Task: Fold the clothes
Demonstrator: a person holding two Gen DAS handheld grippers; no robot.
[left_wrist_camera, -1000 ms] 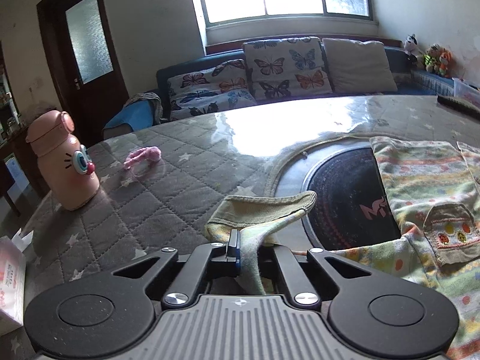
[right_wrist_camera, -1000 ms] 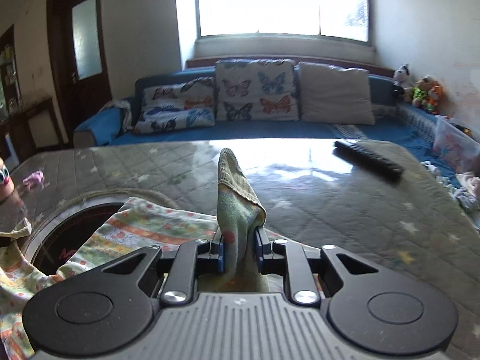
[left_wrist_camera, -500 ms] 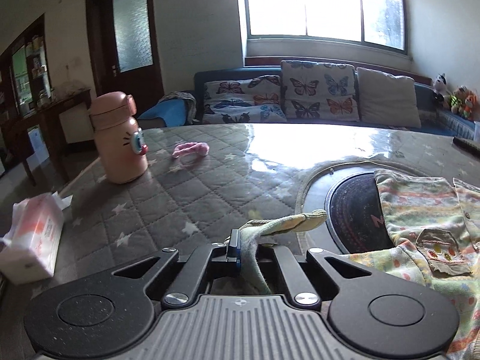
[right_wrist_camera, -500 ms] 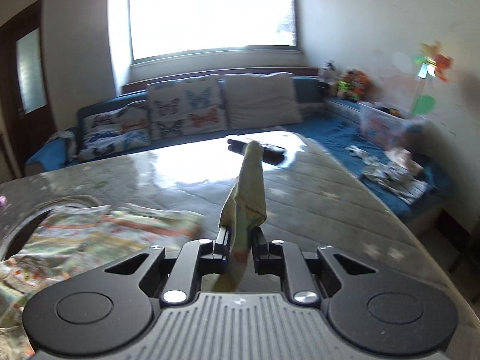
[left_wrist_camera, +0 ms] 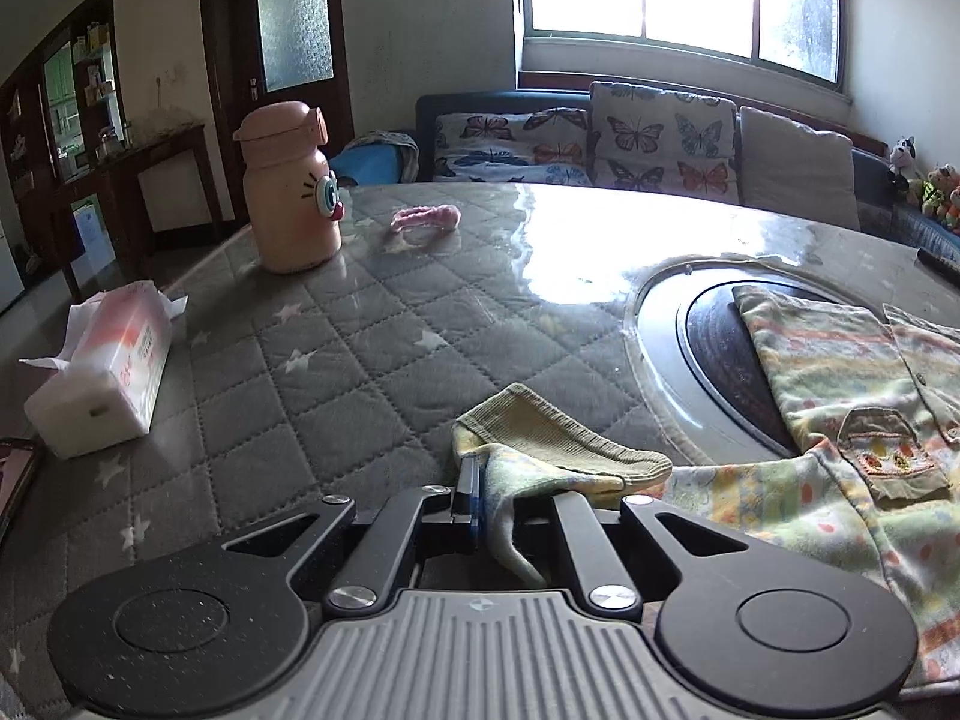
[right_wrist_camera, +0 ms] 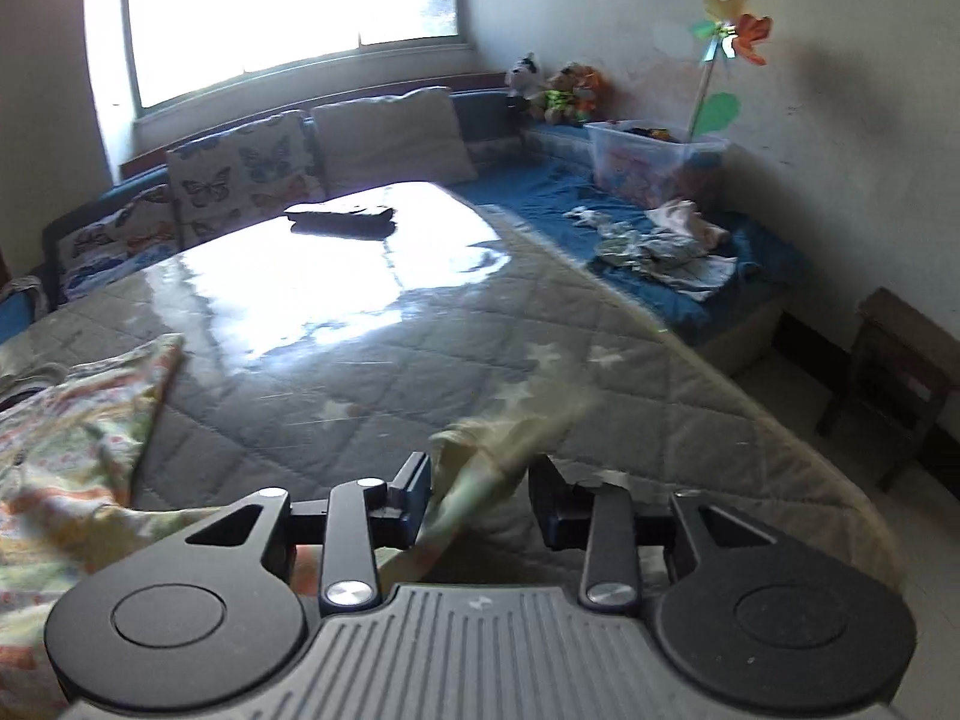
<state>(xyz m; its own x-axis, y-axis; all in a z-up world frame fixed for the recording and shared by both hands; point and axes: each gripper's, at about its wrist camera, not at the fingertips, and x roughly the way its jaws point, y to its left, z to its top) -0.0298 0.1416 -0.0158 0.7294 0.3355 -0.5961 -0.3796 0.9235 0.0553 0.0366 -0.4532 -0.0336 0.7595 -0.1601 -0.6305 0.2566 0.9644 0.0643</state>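
Since earlier, the right gripper (right_wrist_camera: 480, 489) has been opened off its cuff (right_wrist_camera: 501, 450) at 12 o'clock, while the left gripper (left_wrist_camera: 510, 501) is kept clamped on the sleeve (left_wrist_camera: 540, 450), so the garment (left_wrist_camera: 840, 372) could be dragged askew.

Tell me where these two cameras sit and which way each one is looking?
Left wrist view: sits on the left gripper, looking across the table toward the pink bottle and door; its fingers pinch a green cuff.
Right wrist view: sits on the right gripper, jaws apart, facing the sofa corner and pinwheel.
Shared: the patterned garment, window, butterfly cushions.
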